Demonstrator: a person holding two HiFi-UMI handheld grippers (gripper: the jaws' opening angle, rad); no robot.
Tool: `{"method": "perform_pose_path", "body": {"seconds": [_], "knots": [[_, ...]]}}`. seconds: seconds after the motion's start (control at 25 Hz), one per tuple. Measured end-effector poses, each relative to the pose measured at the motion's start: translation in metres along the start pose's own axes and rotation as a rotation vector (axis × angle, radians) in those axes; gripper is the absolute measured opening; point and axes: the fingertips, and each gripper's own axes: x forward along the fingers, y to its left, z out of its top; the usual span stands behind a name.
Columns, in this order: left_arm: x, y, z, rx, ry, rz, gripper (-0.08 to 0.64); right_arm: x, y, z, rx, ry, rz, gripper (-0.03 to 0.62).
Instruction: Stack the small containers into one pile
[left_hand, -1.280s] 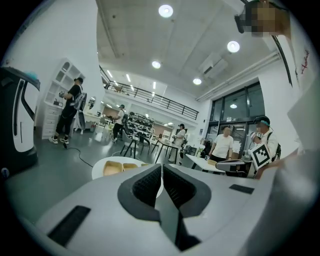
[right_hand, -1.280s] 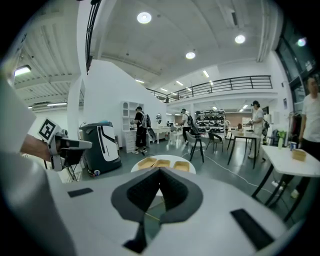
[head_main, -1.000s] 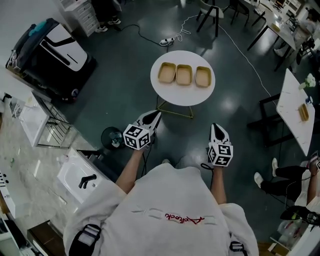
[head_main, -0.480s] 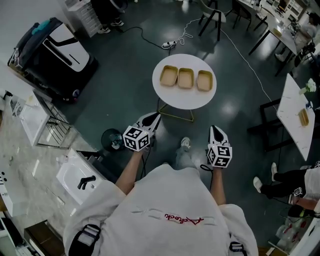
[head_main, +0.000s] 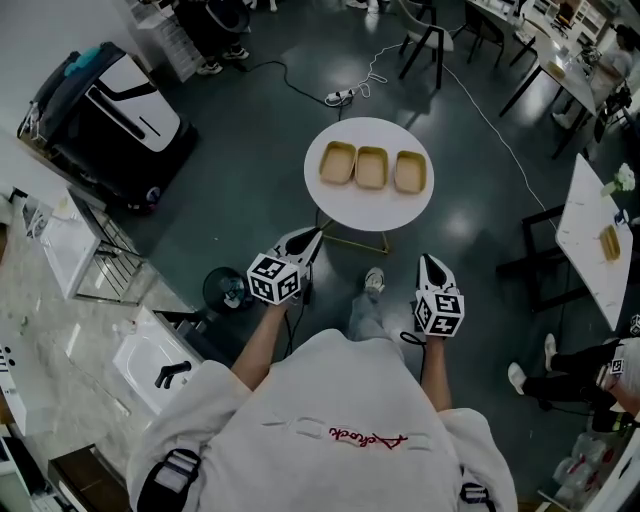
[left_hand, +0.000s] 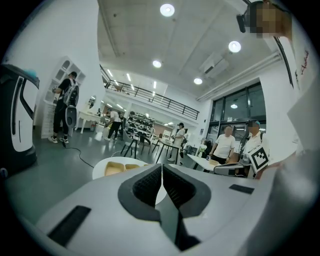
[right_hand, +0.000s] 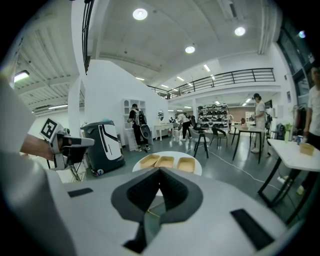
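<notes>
Three small tan containers stand side by side in a row on a round white table (head_main: 345, 205): a left one (head_main: 337, 162), a middle one (head_main: 372, 167) and a right one (head_main: 410, 171). They also show in the right gripper view, the left container (right_hand: 149, 160), the middle container (right_hand: 164, 161) and the right container (right_hand: 185, 164). My left gripper (head_main: 312, 232) and right gripper (head_main: 430, 262) are held short of the table, both shut and empty. In the left gripper view the shut left gripper (left_hand: 162, 166) hides most of the table; one container (left_hand: 114, 168) peeks out.
A black and white machine (head_main: 105, 100) stands at the left. A power strip and cable (head_main: 340, 96) lie on the floor beyond the table. Chairs and tables (head_main: 590, 215) stand at the right, with people near them. My shoe (head_main: 373, 284) shows between the grippers.
The round table with its three containers sits lower in the head view, nearer to both grippers. A shoe has come into sight between the grippers. Both grippers stay shut.
</notes>
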Motion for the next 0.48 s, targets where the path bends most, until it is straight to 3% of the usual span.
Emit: {"method": "perform_pose_path", "body": {"seconds": [0.48], "knots": [[0.063,0.026,0.019,-0.006,-0.009,0.01,0.02,0.059,-0.038,0.019,-0.002,0.006,0.005,0.02]]}}
